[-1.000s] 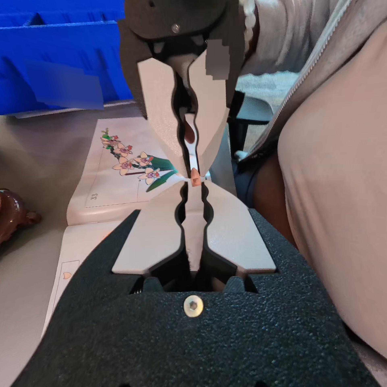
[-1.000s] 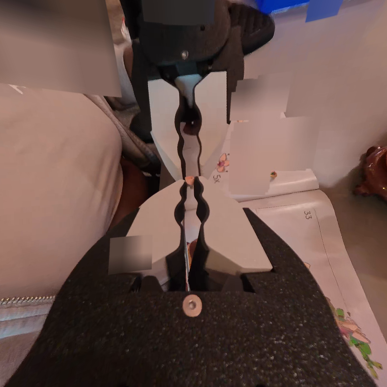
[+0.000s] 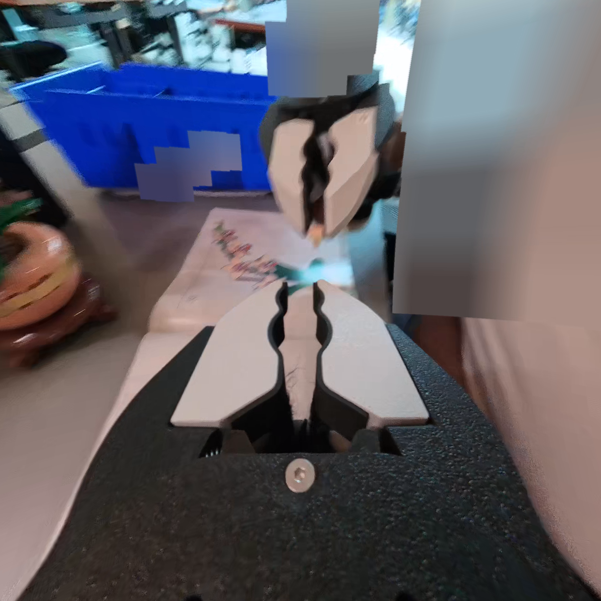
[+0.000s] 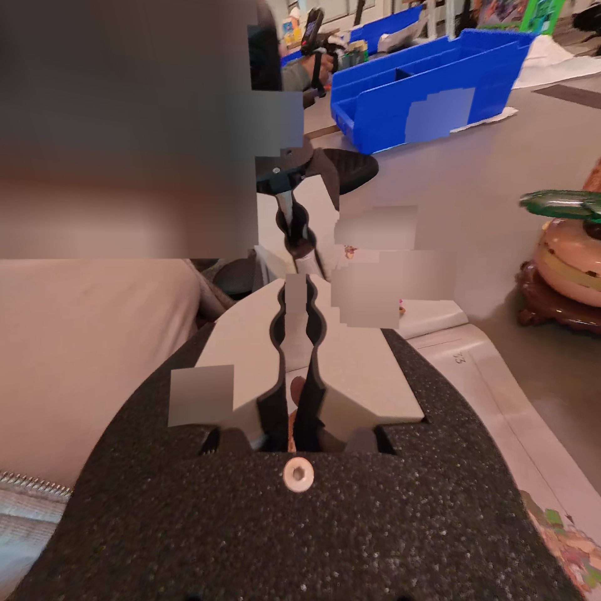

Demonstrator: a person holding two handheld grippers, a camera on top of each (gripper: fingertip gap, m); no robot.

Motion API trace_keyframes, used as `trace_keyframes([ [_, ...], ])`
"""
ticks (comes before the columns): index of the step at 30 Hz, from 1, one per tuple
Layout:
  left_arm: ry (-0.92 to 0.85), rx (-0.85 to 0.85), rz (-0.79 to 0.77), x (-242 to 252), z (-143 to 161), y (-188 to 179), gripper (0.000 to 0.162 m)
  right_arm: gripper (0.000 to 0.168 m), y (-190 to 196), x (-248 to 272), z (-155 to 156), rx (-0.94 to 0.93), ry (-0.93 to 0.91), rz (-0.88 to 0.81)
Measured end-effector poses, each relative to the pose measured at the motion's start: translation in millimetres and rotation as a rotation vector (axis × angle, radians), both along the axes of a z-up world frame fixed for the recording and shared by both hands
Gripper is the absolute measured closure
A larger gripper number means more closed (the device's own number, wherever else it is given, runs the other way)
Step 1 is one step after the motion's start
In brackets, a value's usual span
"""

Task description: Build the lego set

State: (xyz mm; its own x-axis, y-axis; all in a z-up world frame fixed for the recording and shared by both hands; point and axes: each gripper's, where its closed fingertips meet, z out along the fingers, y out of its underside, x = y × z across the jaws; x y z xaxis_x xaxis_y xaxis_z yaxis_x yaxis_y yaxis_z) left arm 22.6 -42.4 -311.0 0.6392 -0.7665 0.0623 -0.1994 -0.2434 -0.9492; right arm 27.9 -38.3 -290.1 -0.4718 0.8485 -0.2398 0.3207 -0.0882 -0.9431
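My left gripper (image 3: 299, 287) is held above the open instruction booklet (image 3: 227, 260). Its jaws stand a narrow gap apart and I see nothing between them. My right gripper (image 3: 315, 227) hangs higher, facing it, and pinches a small peach Lego piece (image 3: 314, 233) at its tips. The two grippers are apart. In the right wrist view a blur patch covers my right gripper's tips (image 4: 296, 281), so the piece is hidden there. The left gripper (image 4: 309, 265) shows beyond it.
A peach Lego flower pot on a brown base (image 3: 35, 279) (image 4: 569, 276) stands beside the booklet (image 4: 471, 357). A blue bin (image 3: 146, 130) (image 4: 422, 81) sits at the back of the grey table. The person's pale clothing fills one side of each view.
The grippers were tip to tip around the peach piece; now they have drawn apart. The piece has stayed in the right gripper. Both views have tilted up and show more of the room.
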Motion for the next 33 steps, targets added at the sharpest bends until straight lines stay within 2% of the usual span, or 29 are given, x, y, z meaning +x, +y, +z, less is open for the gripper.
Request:
trace_keyframes([
  [1, 0.078, 0.003, 0.077, -16.7, -7.3, 4.2, 0.143, 0.161, 6.5, -0.1, 1.4, -0.011, 0.007, -0.029],
  [3, 0.256, -0.011, 0.240, -57.4, -26.5, 11.5, 0.139, 0.161, 18.1, 0.0, 1.7, -0.036, 0.012, -0.076],
  [5, 0.358, -0.076, 0.310, -82.7, -46.0, 10.6, 0.137, 0.161, 24.4, -1.3, -0.2, -0.059, 0.011, -0.101],
  [10, 0.333, -0.133, 0.272, -80.9, -61.8, 19.1, 0.140, 0.161, 22.2, -8.7, -8.3, -0.051, -0.009, -0.086],
  [17, 0.386, -0.224, 0.216, -69.8, -79.5, 39.0, 0.131, 0.161, 26.7, -16.1, -8.0, -0.020, -0.025, -0.076],
  [22, 0.372, -0.241, 0.145, -58.7, -81.0, 40.1, 0.148, 0.161, 30.1, -16.3, -11.4, -0.005, -0.035, -0.080],
  [26, 0.462, -0.095, 0.076, -50.8, -76.8, 35.8, 0.150, 0.161, 36.0, -17.4, -24.7, -0.073, -0.111, -0.080],
  [31, 0.629, 0.322, -0.007, -33.3, -56.1, 28.3, 0.150, 0.160, 31.9, -19.9, -45.5, -0.262, -0.241, -0.064],
  [33, 0.616, 0.431, -0.021, -23.3, -47.2, 24.7, 0.150, 0.160, 27.7, -18.7, -49.9, -0.298, -0.253, -0.059],
])
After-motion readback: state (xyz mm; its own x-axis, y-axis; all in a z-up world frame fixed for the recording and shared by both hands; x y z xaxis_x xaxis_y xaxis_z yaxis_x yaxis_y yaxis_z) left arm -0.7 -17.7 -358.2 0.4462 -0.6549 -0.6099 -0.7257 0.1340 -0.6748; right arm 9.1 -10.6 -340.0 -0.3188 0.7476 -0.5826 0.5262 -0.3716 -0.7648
